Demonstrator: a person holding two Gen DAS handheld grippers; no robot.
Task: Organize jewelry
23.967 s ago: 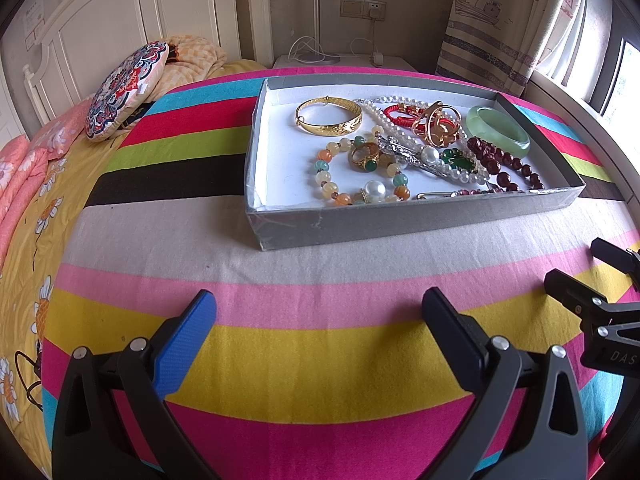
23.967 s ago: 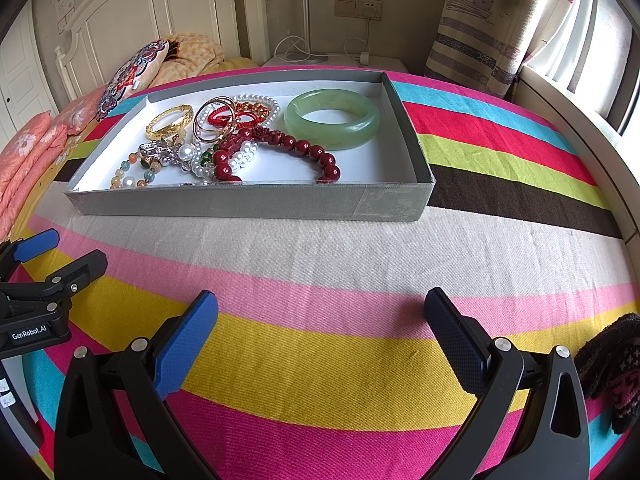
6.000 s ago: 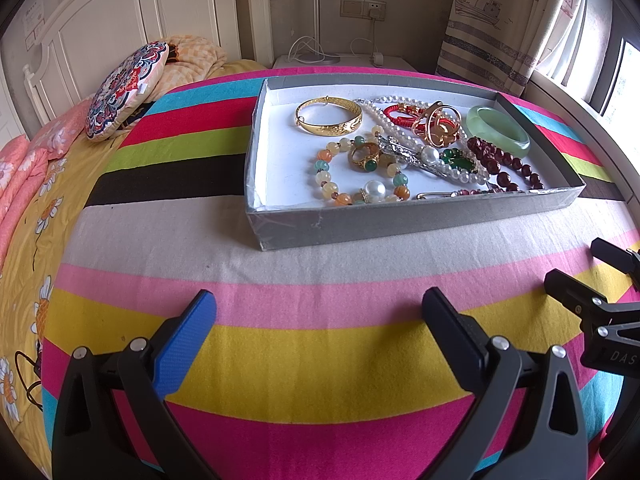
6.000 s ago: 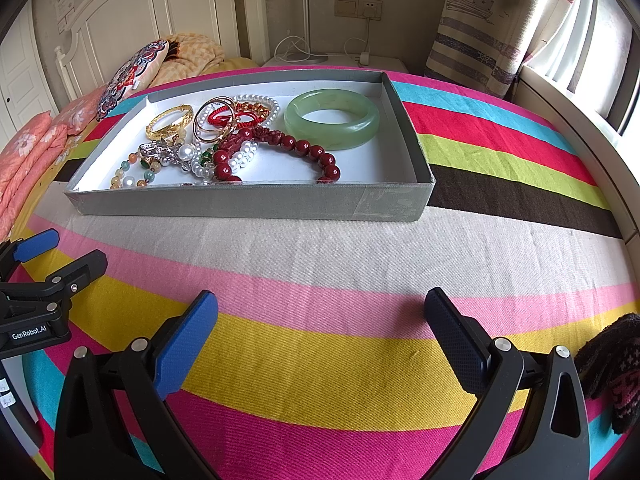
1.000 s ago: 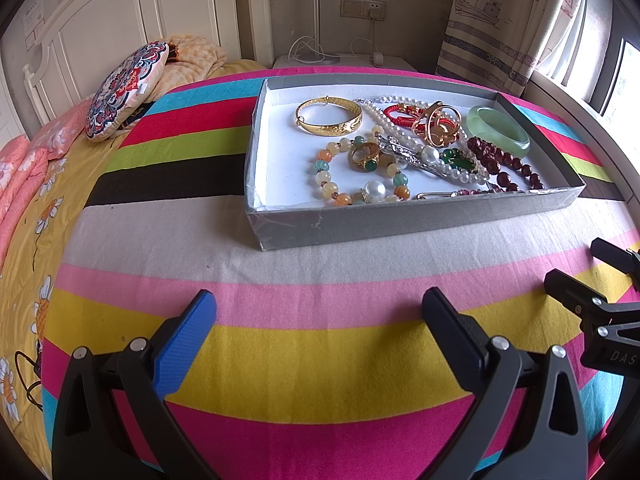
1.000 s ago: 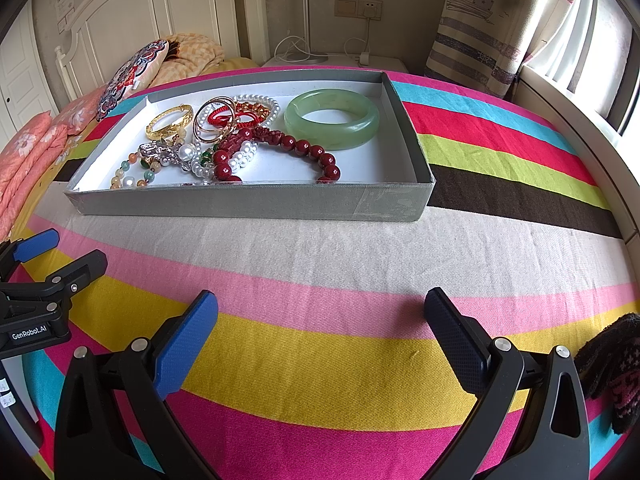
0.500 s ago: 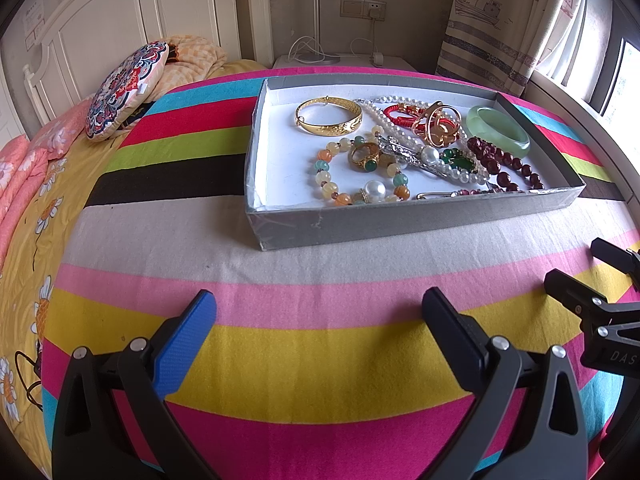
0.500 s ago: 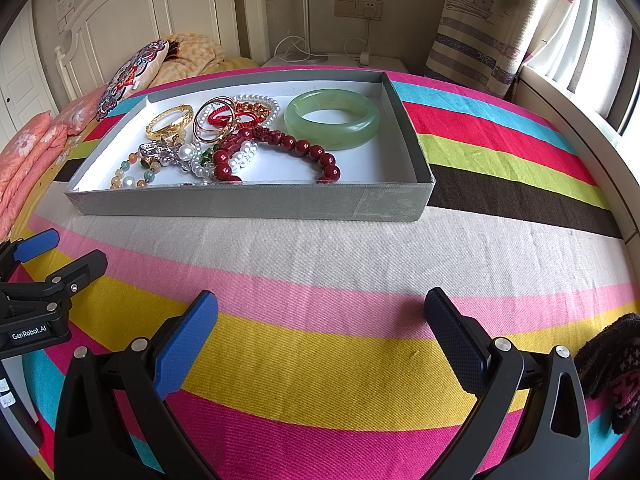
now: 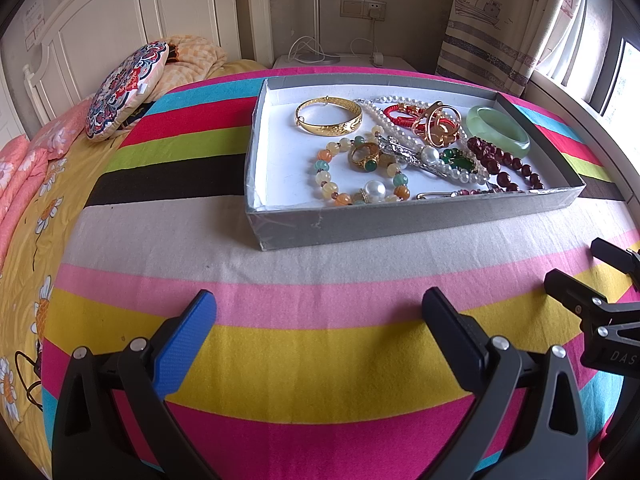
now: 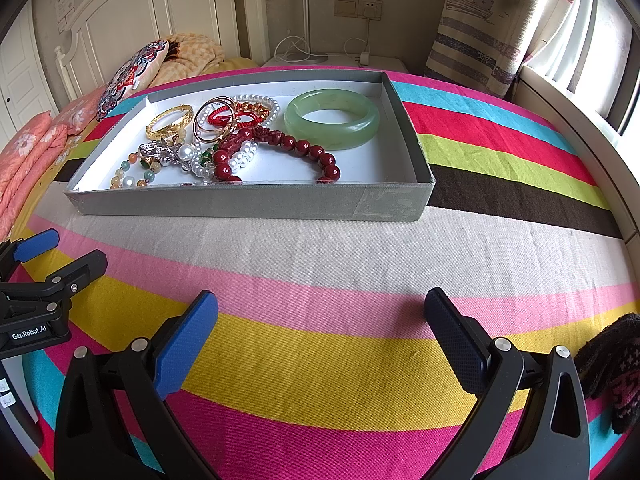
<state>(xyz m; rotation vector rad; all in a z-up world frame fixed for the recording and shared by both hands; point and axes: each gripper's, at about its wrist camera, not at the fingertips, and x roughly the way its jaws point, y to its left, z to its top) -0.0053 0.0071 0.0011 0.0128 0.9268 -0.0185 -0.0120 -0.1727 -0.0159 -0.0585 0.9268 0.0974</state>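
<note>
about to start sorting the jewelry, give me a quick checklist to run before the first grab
1. Left gripper open, holding nothing: ok.
2. Right gripper open, holding nothing: ok.
3. Grey tray flat on the striped blanket: ok.
4. Green bangle lying apart from the pile, free to grab: ok.
5. Dark red bead bracelet free of the pearl strand: not ok, they overlap.
6. Sorting destination in view: cannot tell.

striped blanket (image 9: pixel 280 360); patterned cushion (image 9: pixel 126 88); curtain (image 10: pixel 476 20); headboard (image 9: pixel 120 20)
</note>
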